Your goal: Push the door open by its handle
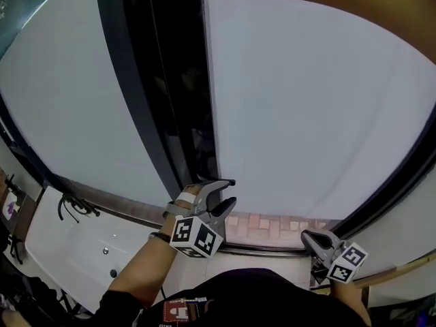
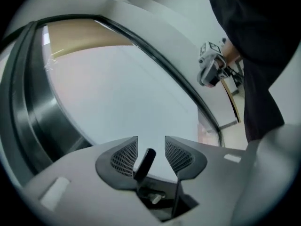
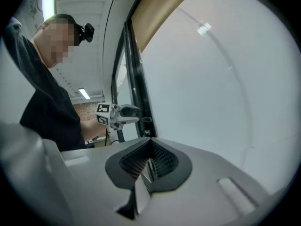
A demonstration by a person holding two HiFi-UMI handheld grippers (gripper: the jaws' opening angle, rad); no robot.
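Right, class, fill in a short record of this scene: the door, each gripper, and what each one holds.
door: pale frosted panel, with a dark frame along its left edge in the head view
left gripper: jaws apart, nothing between them, close to the frame
right gripper: jaws together, empty, low at the right
held: nothing, by either gripper

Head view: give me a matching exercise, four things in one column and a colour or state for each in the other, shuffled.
Things
1. left gripper
2. right gripper
3. door panel
4. door frame

Colour or state
A. dark
B. jaws apart, nothing between
C. pale white
D. jaws together

Pairs: 1-B, 2-D, 3-C, 4-A
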